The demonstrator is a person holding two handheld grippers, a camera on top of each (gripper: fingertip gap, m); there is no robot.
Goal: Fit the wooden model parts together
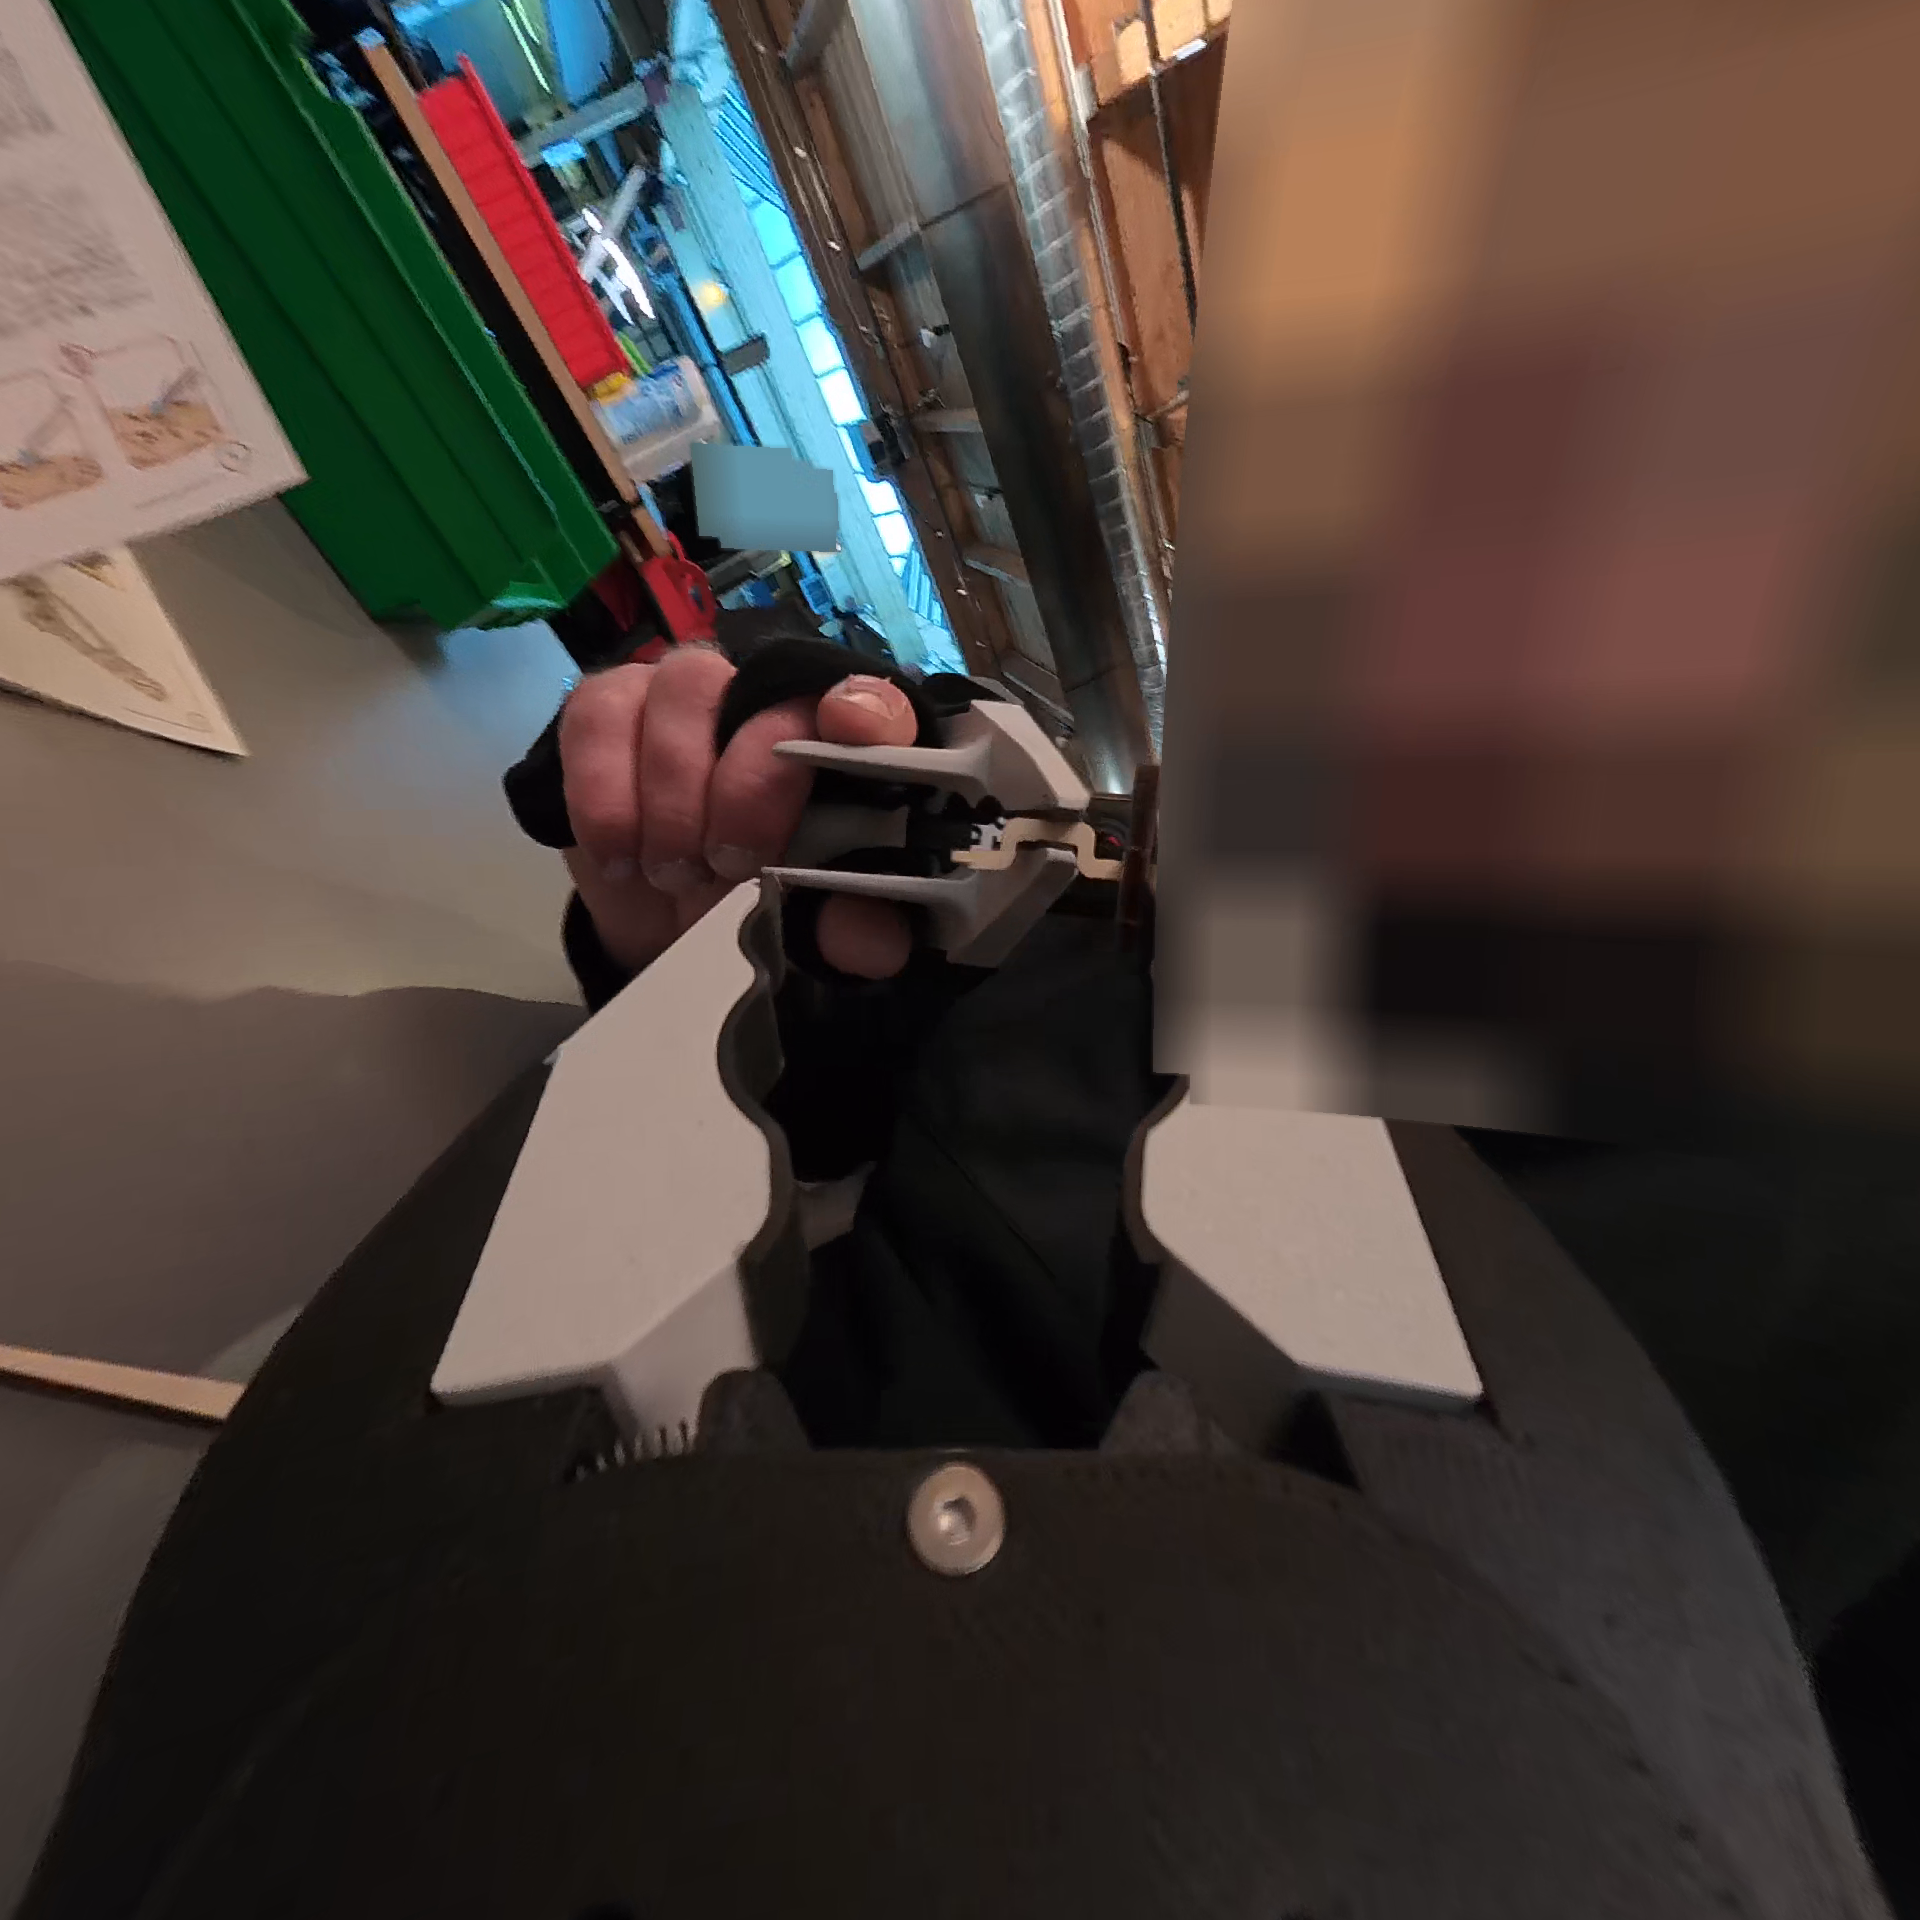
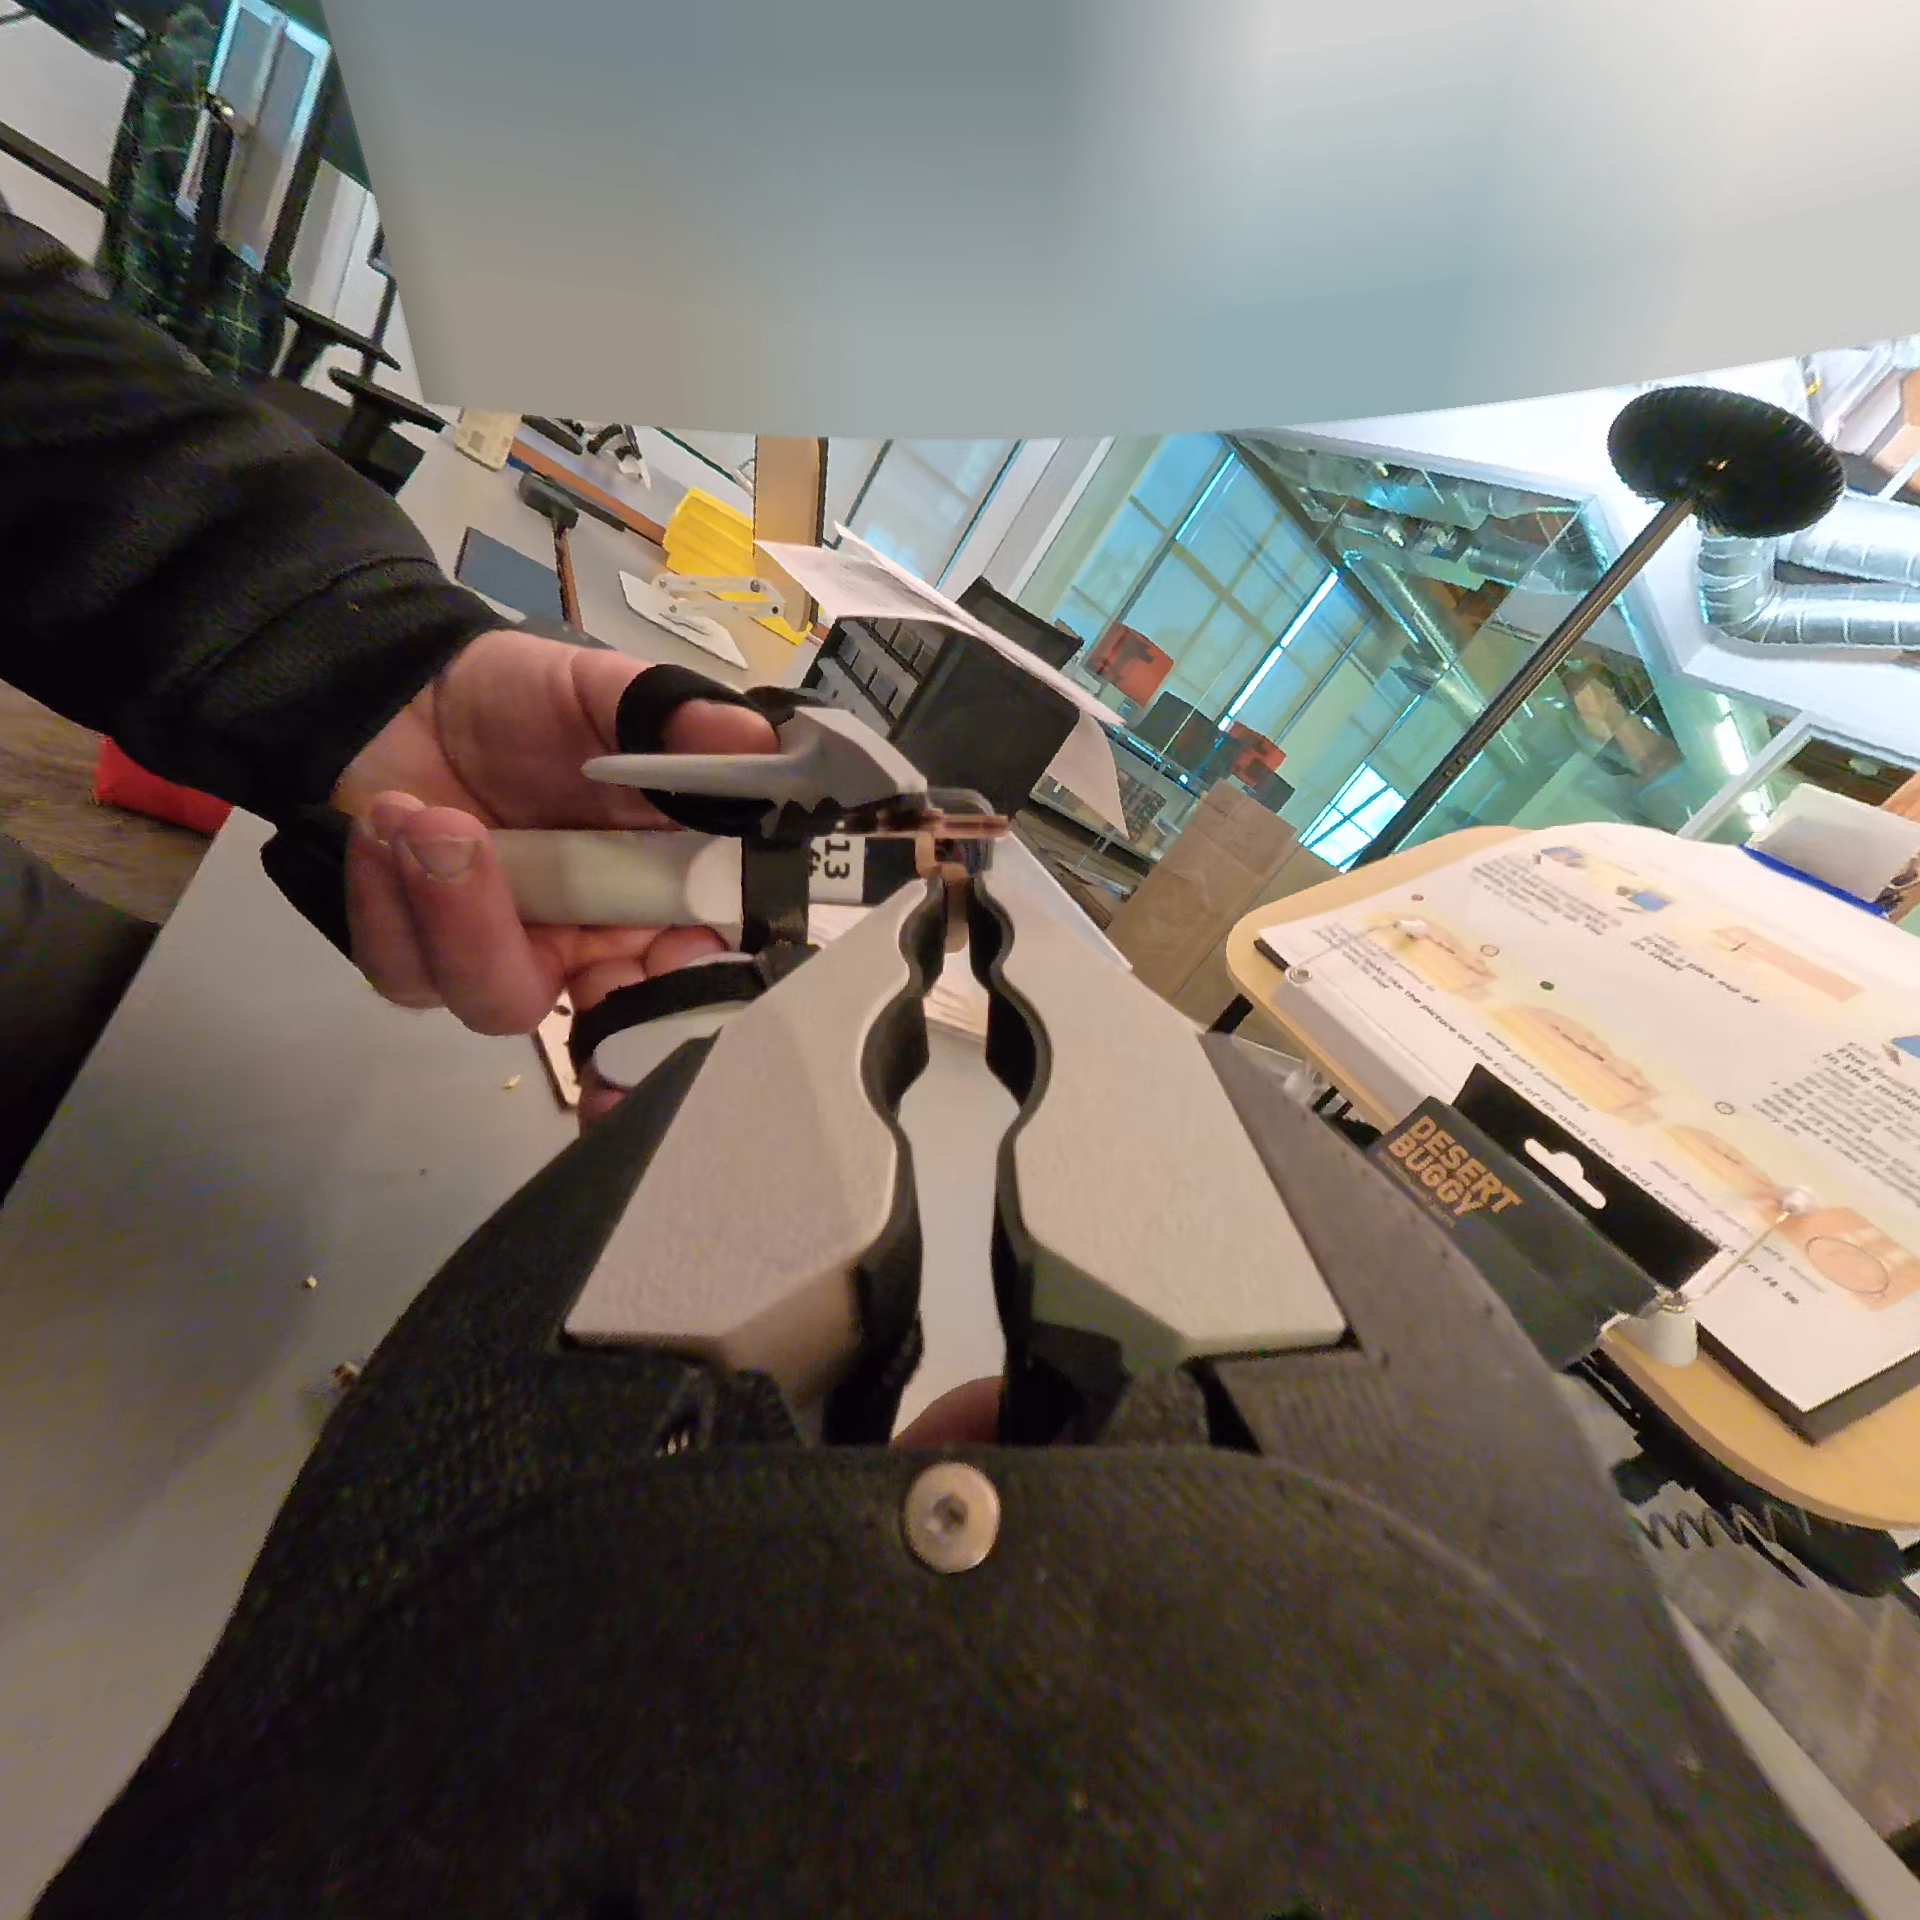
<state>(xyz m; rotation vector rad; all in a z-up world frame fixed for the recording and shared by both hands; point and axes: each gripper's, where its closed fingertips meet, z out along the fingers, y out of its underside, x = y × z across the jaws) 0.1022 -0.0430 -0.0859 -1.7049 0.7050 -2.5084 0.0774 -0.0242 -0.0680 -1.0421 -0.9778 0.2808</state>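
1. Starting at the left of your left wrist view, instruction sheets (image 1: 94, 312) lie on the grey table (image 1: 260, 831), and a green bin (image 1: 343, 312) stands just beyond them.
2. At the middle, your right hand (image 1: 665, 790) holds the right gripper (image 1: 1117, 847). Its jaws are closed on a thin wooden part (image 1: 1141, 831) that stands upright at the tips.
3. Your left gripper (image 1: 966, 997) stands wide open in front of it with nothing between the pads. The tip of its right-hand finger is hidden.
4. In the right wrist view, your black sleeve (image 2: 156, 571) fills the left edge. Your left hand (image 2: 468, 831) brings the open gripper's upper finger (image 2: 831, 753) up to the pinched part; you cannot tell whether they touch.
5. A black box (image 2: 956, 717) sits right behind that meeting point.
6. Further right, a round tan table (image 2: 1278, 935) carries an instruction board (image 2: 1610, 1039) and a black card (image 2: 1538, 1216), with a black pole (image 2: 1538, 665) rising behind.
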